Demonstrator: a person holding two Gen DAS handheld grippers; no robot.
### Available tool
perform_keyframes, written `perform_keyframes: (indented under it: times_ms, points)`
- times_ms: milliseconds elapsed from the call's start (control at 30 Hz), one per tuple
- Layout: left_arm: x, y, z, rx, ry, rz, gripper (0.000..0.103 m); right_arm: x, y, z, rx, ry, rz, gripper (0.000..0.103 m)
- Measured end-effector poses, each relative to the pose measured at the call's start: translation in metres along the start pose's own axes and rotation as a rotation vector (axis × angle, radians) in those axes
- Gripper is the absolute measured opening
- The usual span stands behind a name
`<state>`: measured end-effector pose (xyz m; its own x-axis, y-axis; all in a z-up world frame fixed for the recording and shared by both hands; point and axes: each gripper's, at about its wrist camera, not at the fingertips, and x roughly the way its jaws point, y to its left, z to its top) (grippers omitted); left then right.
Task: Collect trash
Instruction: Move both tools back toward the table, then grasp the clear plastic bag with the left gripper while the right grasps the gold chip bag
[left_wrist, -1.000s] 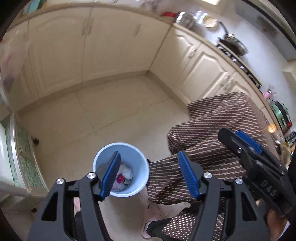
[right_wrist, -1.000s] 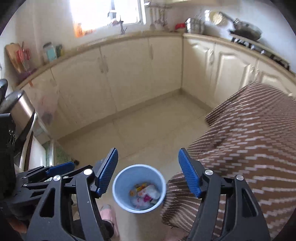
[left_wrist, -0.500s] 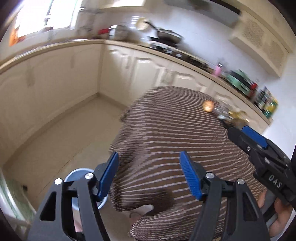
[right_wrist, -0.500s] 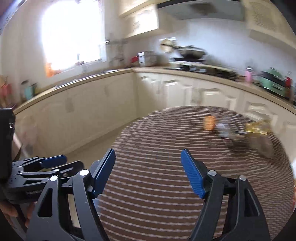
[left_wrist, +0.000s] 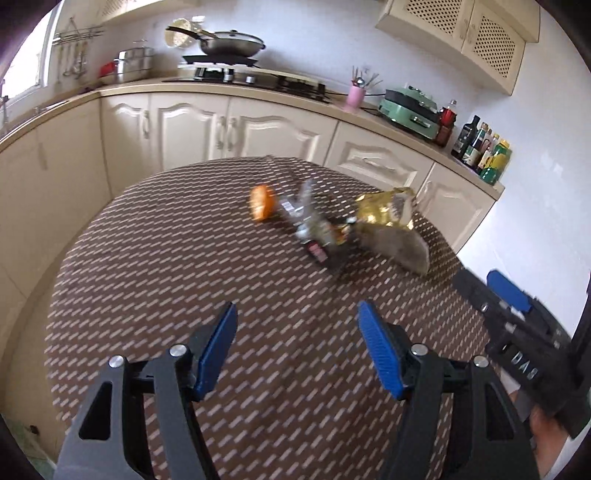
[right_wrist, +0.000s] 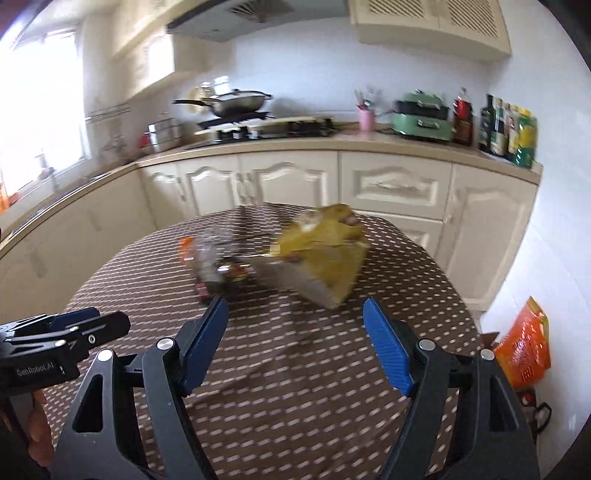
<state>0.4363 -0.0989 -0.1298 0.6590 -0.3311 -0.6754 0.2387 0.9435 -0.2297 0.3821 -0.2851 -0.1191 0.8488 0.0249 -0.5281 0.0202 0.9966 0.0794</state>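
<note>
Trash (left_wrist: 332, 221) lies in a loose heap on the far half of the round table (left_wrist: 166, 258), and neither of your tools touches it. Your left gripper (left_wrist: 295, 343) hangs over the near part of the brown patterned cloth with its blue pads spread apart and only cloth between them. Your right gripper (right_wrist: 295, 332) is likewise released, its jaws gaping with nothing in them, and it sits nearer the heap, the left pad (right_wrist: 207, 339) lining up just below the edge of the wrappers. In the left wrist view the right tool shows at the lower right edge, with part of your hand (left_wrist: 546, 432) under it.

Moving outward, the heap holds a crumpled gold foil bag (left_wrist: 388, 212) with a grey inside, silver wrappers (left_wrist: 310, 221) beside it, and an orange piece (left_wrist: 262, 202) at the left end, touching or just beside the wrappers; blur hides which. Beyond the table runs a cream cabinet counter (right_wrist: 332, 147) carrying a wok (right_wrist: 240, 99) on the stove, a pink cup (right_wrist: 365, 118), a green appliance (right_wrist: 421, 118) and bottles (right_wrist: 509, 129). An orange bag (right_wrist: 524, 339) sits on the floor by the wall at right.
</note>
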Motion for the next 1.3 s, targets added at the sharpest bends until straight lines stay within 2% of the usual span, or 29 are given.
perform_keyframes:
  times_ms: [100, 267, 433, 500, 567, 600, 633, 667, 733, 800, 900, 1067, 1300]
  points:
    - [0.026, -0.007, 0.014, 0.012, 0.009, 0.014, 0.067, 0.016, -0.02, 0.004, 0.018, 0.014, -0.017, 0.075]
    - [0.061, -0.007, 0.038, -0.011, 0.013, 0.034, 0.067, 0.037, -0.031, 0.01, 0.016, 0.035, -0.027, 0.08]
    - [0.084, -0.004, 0.057, -0.023, 0.014, 0.043, 0.066, 0.071, -0.026, 0.016, -0.034, 0.115, -0.038, 0.08]
    - [0.091, -0.002, 0.061, -0.045, 0.013, 0.037, 0.065, 0.077, -0.019, 0.019, -0.069, 0.116, -0.052, 0.08]
    - [0.102, -0.003, 0.064, -0.044, 0.033, 0.036, 0.038, 0.085, -0.012, 0.022, -0.114, 0.117, -0.061, 0.079]
    - [0.106, -0.002, 0.063, -0.045, 0.044, 0.034, 0.035, 0.089, -0.01, 0.023, -0.126, 0.125, -0.059, 0.072]
    - [0.111, -0.002, 0.063, -0.045, 0.059, 0.028, 0.029, 0.094, -0.008, 0.023, -0.138, 0.141, -0.048, 0.056]
    - [0.112, -0.002, 0.063, -0.04, 0.063, 0.026, 0.026, 0.099, -0.006, 0.022, -0.143, 0.163, -0.036, 0.049]
    - [0.114, -0.002, 0.062, -0.033, 0.059, 0.024, 0.025, 0.105, -0.003, 0.019, -0.16, 0.193, -0.028, 0.022]
    - [0.114, -0.002, 0.062, -0.038, 0.058, 0.011, 0.025, 0.106, 0.001, 0.018, -0.174, 0.203, -0.01, 0.014]
    - [0.105, 0.0, 0.058, -0.033, 0.04, -0.007, 0.024, 0.095, 0.003, 0.018, -0.169, 0.166, -0.006, 0.008]
    - [0.067, 0.002, 0.052, -0.039, -0.017, -0.08, 0.024, 0.065, 0.007, 0.023, -0.144, 0.101, 0.038, 0.006]
    - [-0.007, 0.019, 0.037, -0.038, -0.115, -0.082, 0.024, 0.023, 0.04, 0.037, -0.16, 0.047, 0.116, 0.006]
